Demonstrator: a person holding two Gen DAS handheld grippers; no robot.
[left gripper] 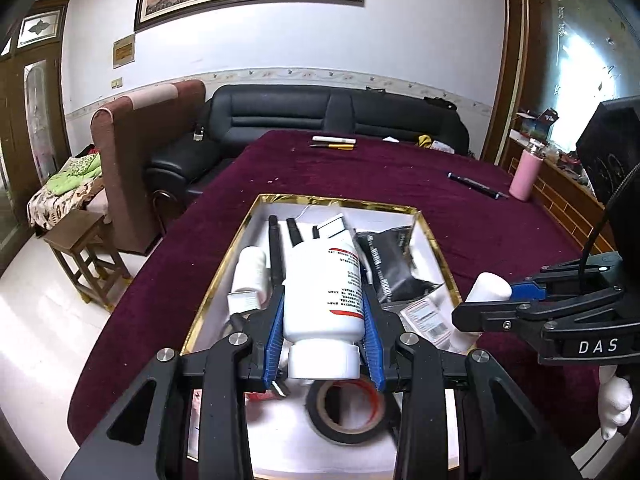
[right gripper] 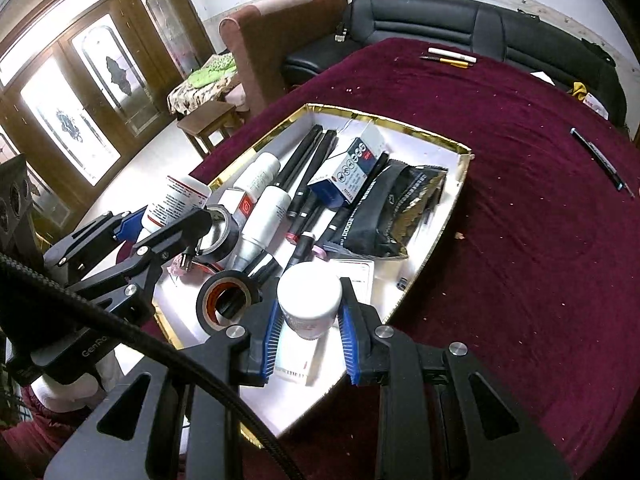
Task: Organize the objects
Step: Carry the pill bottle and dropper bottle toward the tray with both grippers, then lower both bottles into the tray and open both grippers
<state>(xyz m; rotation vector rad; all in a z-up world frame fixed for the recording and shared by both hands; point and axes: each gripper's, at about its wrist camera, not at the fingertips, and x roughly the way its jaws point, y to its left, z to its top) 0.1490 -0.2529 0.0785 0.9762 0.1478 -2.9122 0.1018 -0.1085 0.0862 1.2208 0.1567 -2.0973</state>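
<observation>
Two claws are loaded at once, each clamped on a white container above the box. The left claw [left gripper: 325, 344] grips a white bottle [left gripper: 323, 288] with a red-banded label, its blue pads pressed on both sides of the body near the cap, which points back toward the camera. The right claw [right gripper: 308, 336] grips a smaller white jar [right gripper: 309, 300] around its body just under the lid.

Below them the gold-rimmed box [right gripper: 464, 160] on the maroon worktop [right gripper: 520, 220] is already crowded: black pens [right gripper: 304, 160] lie along the far left, a blue carton [right gripper: 348, 168] and a black pouch [right gripper: 400, 208] sit to the right, and a roll of black tape [right gripper: 226, 304] lies near.

My judgement is that the step is setting both containers down inside. Doing it well means choosing bare floor, probably the near end beside the tape, lowering until each container rests, and only then easing the pads apart. Keep the two claws well apart, since the bottle could roll against the pens.
</observation>
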